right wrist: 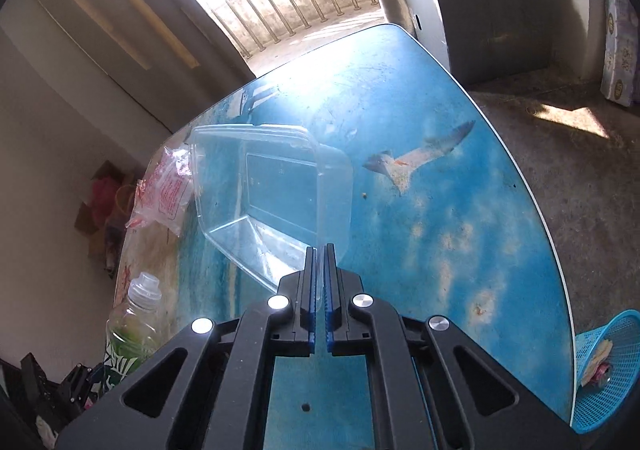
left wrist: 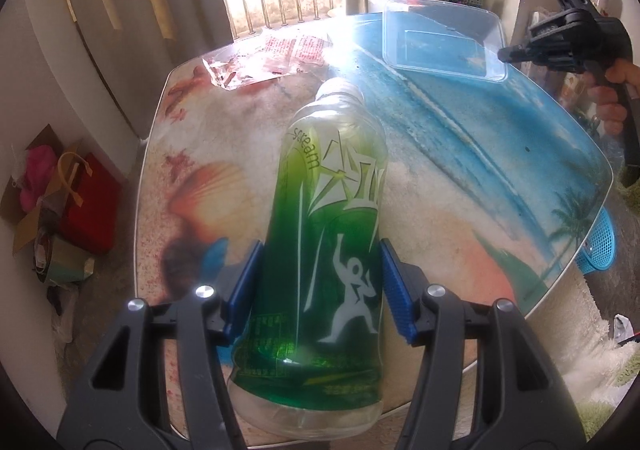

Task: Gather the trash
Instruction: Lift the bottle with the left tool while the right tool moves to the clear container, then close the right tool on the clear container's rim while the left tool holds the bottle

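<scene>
My left gripper (left wrist: 318, 282) is shut on a green-labelled plastic bottle (left wrist: 324, 250), holding it by its middle above the beach-print table (left wrist: 460, 169); the bottle also shows in the right wrist view (right wrist: 134, 324). My right gripper (right wrist: 320, 262) is shut on the near rim of a clear plastic container (right wrist: 276, 189), which also shows in the left wrist view (left wrist: 444, 37). The right gripper shows in the left wrist view (left wrist: 516, 53) at the container's right side. A crumpled clear wrapper with red print (left wrist: 264, 57) lies at the table's far left, seen too in the right wrist view (right wrist: 164, 189).
A blue mesh basket (right wrist: 608, 366) with some trash sits on the floor by the table's right edge, also in the left wrist view (left wrist: 598, 246). Boxes and a red bag (left wrist: 80, 205) lie on the floor at left. A cabinet (right wrist: 480, 17) with a red flask stands behind.
</scene>
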A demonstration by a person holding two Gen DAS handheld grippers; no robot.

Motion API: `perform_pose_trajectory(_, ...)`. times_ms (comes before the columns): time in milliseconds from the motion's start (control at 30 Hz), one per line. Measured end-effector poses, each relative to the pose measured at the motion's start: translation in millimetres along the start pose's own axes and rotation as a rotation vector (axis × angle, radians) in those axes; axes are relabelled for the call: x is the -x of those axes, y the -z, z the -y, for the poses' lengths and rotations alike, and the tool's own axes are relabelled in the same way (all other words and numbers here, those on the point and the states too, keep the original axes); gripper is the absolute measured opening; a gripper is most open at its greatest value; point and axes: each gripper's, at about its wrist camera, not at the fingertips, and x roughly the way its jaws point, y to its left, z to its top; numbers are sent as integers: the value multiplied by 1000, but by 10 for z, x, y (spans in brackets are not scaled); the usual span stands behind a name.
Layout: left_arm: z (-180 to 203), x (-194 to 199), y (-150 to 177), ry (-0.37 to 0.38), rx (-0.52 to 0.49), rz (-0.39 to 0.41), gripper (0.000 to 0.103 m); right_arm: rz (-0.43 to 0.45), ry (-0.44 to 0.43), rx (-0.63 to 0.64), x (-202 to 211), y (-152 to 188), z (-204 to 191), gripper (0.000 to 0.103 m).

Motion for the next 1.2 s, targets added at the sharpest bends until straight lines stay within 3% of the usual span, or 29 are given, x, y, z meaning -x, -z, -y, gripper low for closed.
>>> perform_pose_trajectory(133, -6, 1, 0, 7, 16, -2, 54, -46, -38, -79, 274, 350, 214, 4)
perform_pose_trajectory(367, -42, -28, -4, 28, 40, -8, 54, -110, -231, -414, 493, 954, 643, 4)
perform_pose_trajectory(500, -27, -31, -5, 29, 42, -9, 54, -115, -311, -528, 518, 1238, 675, 8)
perform_pose_trajectory(600, -27, -32, -5, 30, 45, -9, 54, -139, -373, -544, 509, 1397, 548, 8)
perform_pose_trajectory(767, 2, -43, -15, 40, 51, -8, 54, -229, -425, -441, 440, 1576, 131, 25)
perform_pose_trajectory(967, 21, -78, -24, 49, 39, -7, 55, -282, -399, -132, 532, 1581, -491, 52)
perform_pose_trajectory(1067, 21, -86, -25, 52, 45, -8, 55, -280, -343, 59, 652, 1579, -769, 54)
perform_pose_trajectory(1200, 13, -89, -24, 59, 54, -11, 55, -213, -358, 127, 821, 1443, -831, 54)
